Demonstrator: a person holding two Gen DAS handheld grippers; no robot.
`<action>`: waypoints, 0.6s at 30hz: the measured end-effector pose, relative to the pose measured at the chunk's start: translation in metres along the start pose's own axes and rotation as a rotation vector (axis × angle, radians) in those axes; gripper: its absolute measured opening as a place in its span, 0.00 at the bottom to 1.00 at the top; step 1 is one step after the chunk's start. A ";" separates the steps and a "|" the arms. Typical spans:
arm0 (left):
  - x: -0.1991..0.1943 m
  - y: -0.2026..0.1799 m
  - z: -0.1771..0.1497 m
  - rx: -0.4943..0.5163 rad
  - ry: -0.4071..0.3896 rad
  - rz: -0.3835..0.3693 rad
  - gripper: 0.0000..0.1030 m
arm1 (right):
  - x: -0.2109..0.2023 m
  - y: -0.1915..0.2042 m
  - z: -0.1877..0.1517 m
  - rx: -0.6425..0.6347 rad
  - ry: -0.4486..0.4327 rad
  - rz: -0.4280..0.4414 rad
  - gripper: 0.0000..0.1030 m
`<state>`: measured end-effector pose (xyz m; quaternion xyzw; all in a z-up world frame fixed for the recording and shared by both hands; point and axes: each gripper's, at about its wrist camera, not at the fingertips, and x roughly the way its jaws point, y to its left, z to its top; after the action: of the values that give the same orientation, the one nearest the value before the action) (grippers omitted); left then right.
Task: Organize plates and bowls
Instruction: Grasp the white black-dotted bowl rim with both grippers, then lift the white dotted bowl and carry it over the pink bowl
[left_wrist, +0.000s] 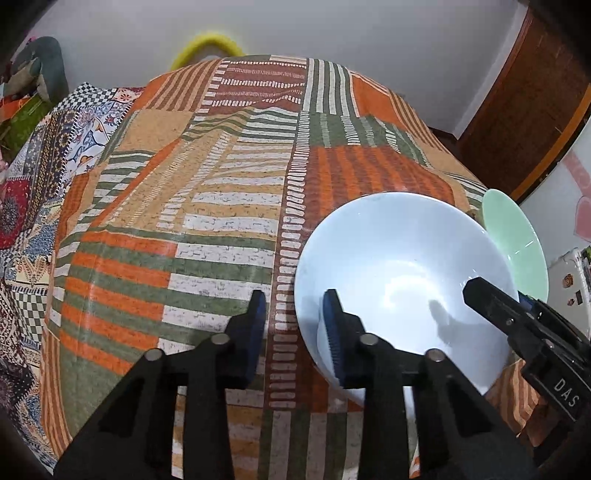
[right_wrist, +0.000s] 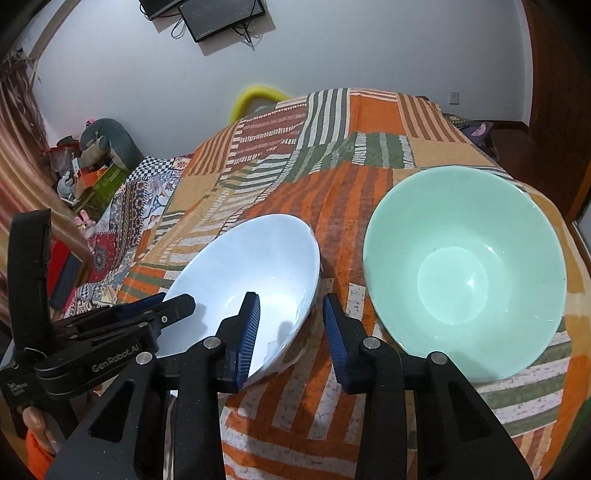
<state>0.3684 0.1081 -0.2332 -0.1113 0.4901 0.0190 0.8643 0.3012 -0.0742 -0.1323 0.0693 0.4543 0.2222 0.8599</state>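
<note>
Here, on the desk's striped patchwork cloth (left_wrist: 221, 229), the left tool (left_wrist: 294, 295) straddles the left rim of the white bowl (left_wrist: 399, 251). One blue pad (left_wrist: 334, 325) sits inside against the bowl's wall and the other stands outside over the cloth, with a visible gap, so the tool is narrow but not clamped. On the bowl's opposite side the right tool (right_wrist: 290, 296) straddles the right rim the same way, one pad inside and one outside, narrow, with cloth showing between the outer pad and the bowl. Further right, the green bowl (right_wrist: 461, 273) stands upright just beside the white one, near the desk's right edge, untouched.
</note>
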 end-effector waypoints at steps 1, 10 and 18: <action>0.001 0.001 0.000 -0.004 0.006 -0.014 0.24 | 0.003 0.000 0.001 0.001 -0.001 0.002 0.31; 0.005 -0.004 0.001 0.003 0.023 -0.048 0.14 | 0.005 0.005 0.003 -0.016 0.004 -0.019 0.27; -0.024 -0.010 -0.010 0.023 -0.016 -0.039 0.14 | -0.011 0.012 0.003 -0.025 -0.014 -0.024 0.27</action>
<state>0.3493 0.0978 -0.2159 -0.1108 0.4811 -0.0026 0.8696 0.2945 -0.0680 -0.1187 0.0548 0.4465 0.2170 0.8663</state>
